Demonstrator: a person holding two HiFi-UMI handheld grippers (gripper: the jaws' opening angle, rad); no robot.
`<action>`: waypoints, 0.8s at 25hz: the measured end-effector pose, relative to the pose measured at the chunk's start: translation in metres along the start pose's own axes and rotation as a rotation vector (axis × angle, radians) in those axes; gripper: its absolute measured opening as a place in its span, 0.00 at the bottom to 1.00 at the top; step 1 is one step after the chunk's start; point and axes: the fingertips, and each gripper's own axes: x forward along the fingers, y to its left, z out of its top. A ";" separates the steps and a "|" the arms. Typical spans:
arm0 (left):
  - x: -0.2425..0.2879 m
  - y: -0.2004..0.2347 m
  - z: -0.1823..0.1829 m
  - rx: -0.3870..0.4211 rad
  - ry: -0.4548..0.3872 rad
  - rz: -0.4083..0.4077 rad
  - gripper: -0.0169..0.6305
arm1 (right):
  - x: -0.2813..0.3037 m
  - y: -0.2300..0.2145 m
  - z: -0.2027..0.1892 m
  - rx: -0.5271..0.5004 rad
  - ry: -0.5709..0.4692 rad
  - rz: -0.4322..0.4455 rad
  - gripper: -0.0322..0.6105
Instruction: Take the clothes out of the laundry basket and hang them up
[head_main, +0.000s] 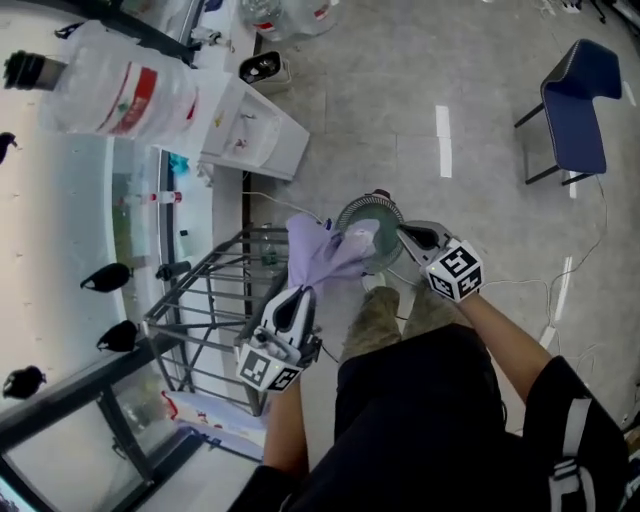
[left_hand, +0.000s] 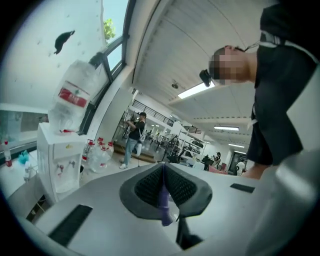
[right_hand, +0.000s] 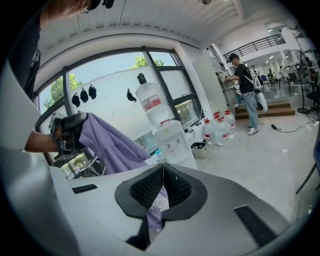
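Item: lilac garment (head_main: 325, 252). Light, soft, limp; probably drapes and slips, so best held at edge or shoulder seams.
Location: spread in air between both claws, beside wire drying rack (head_main: 205, 300).
Left claw (head_main: 303, 292): clamped on one edge.
Right claw (head_main: 402, 233): clamped on opposite edge.
Hands: held before torso, claws pointing forward.

A white water dispenser (head_main: 255, 135) topped by a big upturned bottle (head_main: 120, 95) stands by the window, spare bottles (right_hand: 220, 127) cluster on the floor beside it, a blue chair (head_main: 575, 105) sits well apart, and a person (right_hand: 245, 92) stands farther off.
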 end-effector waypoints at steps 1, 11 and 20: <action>-0.004 -0.009 0.013 0.007 -0.027 -0.001 0.04 | -0.001 0.001 0.002 -0.003 0.001 0.021 0.05; -0.040 -0.066 0.120 0.026 -0.230 -0.169 0.04 | 0.017 0.049 0.047 -0.140 -0.028 0.261 0.05; -0.073 -0.119 0.165 0.084 -0.328 -0.276 0.04 | 0.036 0.140 0.053 -0.222 -0.045 0.592 0.26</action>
